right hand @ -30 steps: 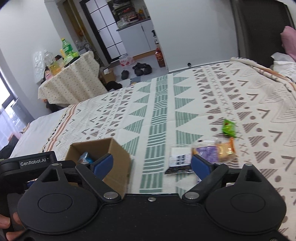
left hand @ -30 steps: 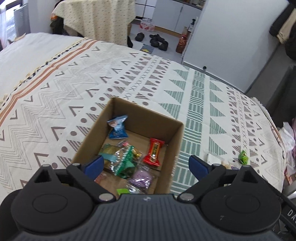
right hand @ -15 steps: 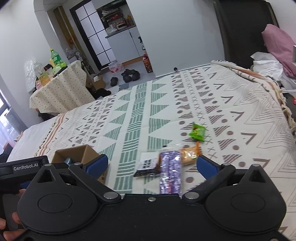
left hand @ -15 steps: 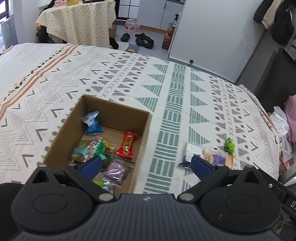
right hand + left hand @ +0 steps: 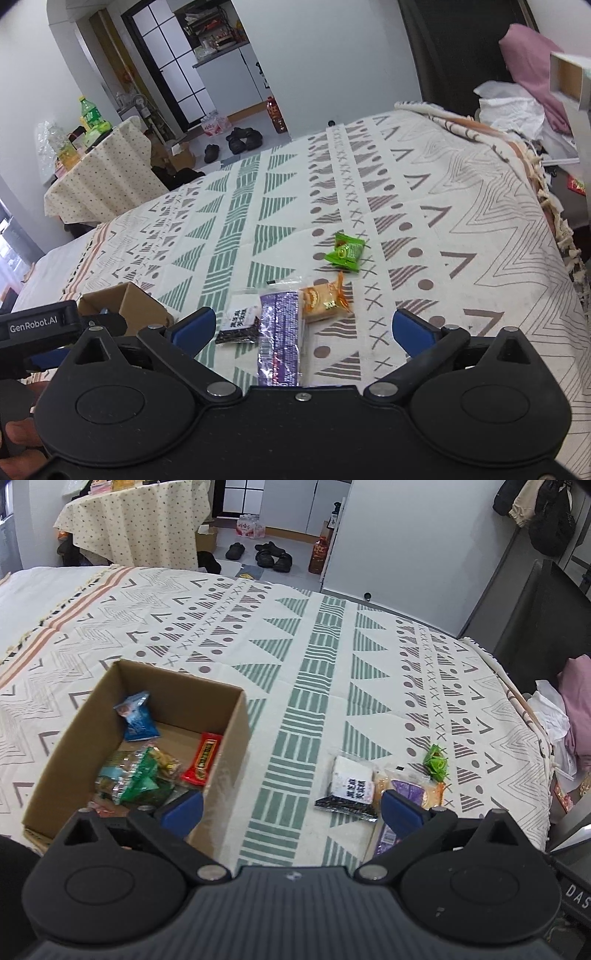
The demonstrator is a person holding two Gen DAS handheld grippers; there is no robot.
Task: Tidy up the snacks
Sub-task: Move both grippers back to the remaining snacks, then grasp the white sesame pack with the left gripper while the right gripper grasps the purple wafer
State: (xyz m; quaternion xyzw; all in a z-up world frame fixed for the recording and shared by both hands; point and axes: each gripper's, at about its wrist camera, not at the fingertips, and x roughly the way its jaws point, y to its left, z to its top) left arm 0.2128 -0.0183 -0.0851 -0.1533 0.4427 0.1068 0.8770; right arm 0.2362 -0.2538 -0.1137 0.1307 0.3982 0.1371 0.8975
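Both grippers angle down over the patterned bedspread [image 5: 317, 672]; left gripper [image 5: 291, 808] jaws spread wide, empty, poised between the cardboard box [image 5: 229, 734] of snacks and the loose packets. Right gripper [image 5: 301, 328] jaws have just been opening, now wide, gripping nothing, the purple packet [image 5: 279, 332] lying on the cloth between them. White-and-black packet [image 5: 240, 321], orange packet [image 5: 321, 301] beside it, apparently overlapping; green packet [image 5: 345, 251] just beyond.

Even, soft daylight, faint shadows, sharp focus throughout; fisheye bends the room's edges, dark vignette in corners
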